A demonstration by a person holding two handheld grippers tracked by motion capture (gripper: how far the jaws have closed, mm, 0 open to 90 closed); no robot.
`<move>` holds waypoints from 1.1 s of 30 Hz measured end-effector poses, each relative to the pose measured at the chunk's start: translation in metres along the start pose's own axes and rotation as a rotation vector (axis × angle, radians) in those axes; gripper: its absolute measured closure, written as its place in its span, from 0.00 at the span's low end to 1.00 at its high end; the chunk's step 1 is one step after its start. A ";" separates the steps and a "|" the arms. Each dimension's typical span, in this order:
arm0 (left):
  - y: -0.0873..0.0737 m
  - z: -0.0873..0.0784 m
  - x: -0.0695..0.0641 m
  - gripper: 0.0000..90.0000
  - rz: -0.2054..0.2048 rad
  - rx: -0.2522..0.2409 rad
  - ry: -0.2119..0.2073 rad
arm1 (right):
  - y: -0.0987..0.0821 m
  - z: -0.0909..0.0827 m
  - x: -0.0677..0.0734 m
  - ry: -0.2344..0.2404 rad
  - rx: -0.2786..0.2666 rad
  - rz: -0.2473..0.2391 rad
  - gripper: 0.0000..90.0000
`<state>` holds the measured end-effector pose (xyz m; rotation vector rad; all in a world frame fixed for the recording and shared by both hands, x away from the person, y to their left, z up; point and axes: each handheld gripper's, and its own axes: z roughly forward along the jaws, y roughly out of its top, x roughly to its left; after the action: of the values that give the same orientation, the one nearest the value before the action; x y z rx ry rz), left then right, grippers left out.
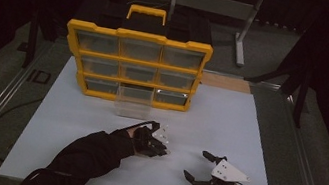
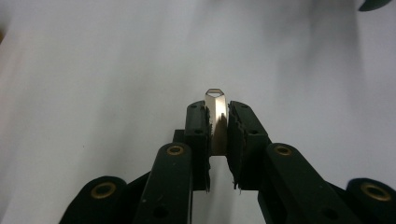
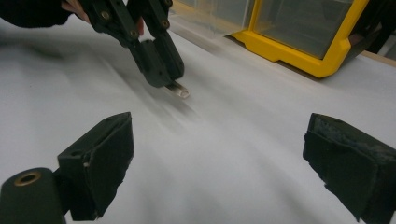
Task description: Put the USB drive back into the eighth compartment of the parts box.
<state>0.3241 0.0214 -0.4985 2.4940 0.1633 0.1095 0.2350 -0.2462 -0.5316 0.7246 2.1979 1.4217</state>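
Currently left gripper [image 2: 218, 126] is clamped on a small metal piece [image 2: 215, 105] with a loop end, held just above the white board [image 1: 227, 128], mid-board toward its near edge. Right gripper [image 1: 200, 167] rests by the near edge, jaws wide apart, holding nothing.

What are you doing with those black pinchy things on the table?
A person is working at a table covered by a white sheet, with a gripper in each hand. The left gripper has its fingers shut on a small shiny metal piece, holding it just above the sheet. The right gripper rests nearby with its fingers wide open and nothing between them. Behind stands a yellow drawer cabinet, and one clear drawer from the bottom row is pulled out in front.
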 end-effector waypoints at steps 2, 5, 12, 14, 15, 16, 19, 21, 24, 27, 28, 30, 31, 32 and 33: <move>0.001 -0.004 0.000 0.89 0.002 0.000 0.000 | 0.000 0.000 0.000 0.002 -0.003 0.001 0.10; 0.001 -0.009 0.001 0.89 -0.002 -0.005 0.005 | 0.000 0.000 0.000 0.001 0.000 -0.001 0.10; 0.002 -0.021 0.003 0.89 -0.006 -0.019 0.019 | 0.000 0.001 0.000 0.003 0.000 0.003 0.10; 0.002 -0.024 0.004 0.89 -0.007 -0.019 0.022 | 0.000 0.000 0.000 0.001 -0.001 0.000 0.10; 0.002 -0.024 0.004 0.89 -0.007 -0.019 0.022 | 0.000 0.000 0.000 0.001 -0.001 0.000 0.10; 0.002 -0.031 0.005 0.89 -0.008 -0.022 0.027 | 0.000 0.001 0.000 0.003 0.001 -0.002 0.10; 0.002 -0.036 0.006 0.89 -0.008 -0.022 0.031 | 0.000 0.001 0.000 0.002 0.000 -0.001 0.10; 0.003 -0.042 0.008 0.89 -0.010 -0.023 0.039 | 0.000 0.001 -0.001 0.002 0.003 -0.006 0.10; 0.004 -0.046 0.007 0.89 -0.012 -0.030 0.043 | 0.000 0.001 0.000 0.003 0.000 -0.001 0.10; 0.004 -0.051 0.008 0.89 -0.008 -0.026 0.043 | 0.000 0.001 -0.001 0.003 0.002 -0.003 0.10; 0.004 -0.053 0.009 0.89 -0.008 -0.029 0.047 | 0.000 0.001 -0.001 0.002 0.002 -0.002 0.10; 0.003 -0.057 0.009 0.89 -0.019 -0.038 0.047 | 0.000 0.001 0.000 0.003 0.002 0.000 0.10; 0.003 -0.059 0.010 0.89 -0.022 -0.041 0.051 | 0.000 0.001 0.000 0.004 0.003 0.000 0.10; 0.002 -0.061 0.011 0.89 -0.025 -0.040 0.050 | 0.000 0.002 0.000 0.004 0.004 0.004 0.10; 0.002 -0.063 0.012 0.89 -0.024 -0.039 0.054 | 0.000 0.002 -0.001 0.005 0.003 0.004 0.10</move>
<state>0.3284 0.0587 -0.4462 2.4506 0.2121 0.1688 0.2364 -0.2454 -0.5322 0.7275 2.2042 1.4238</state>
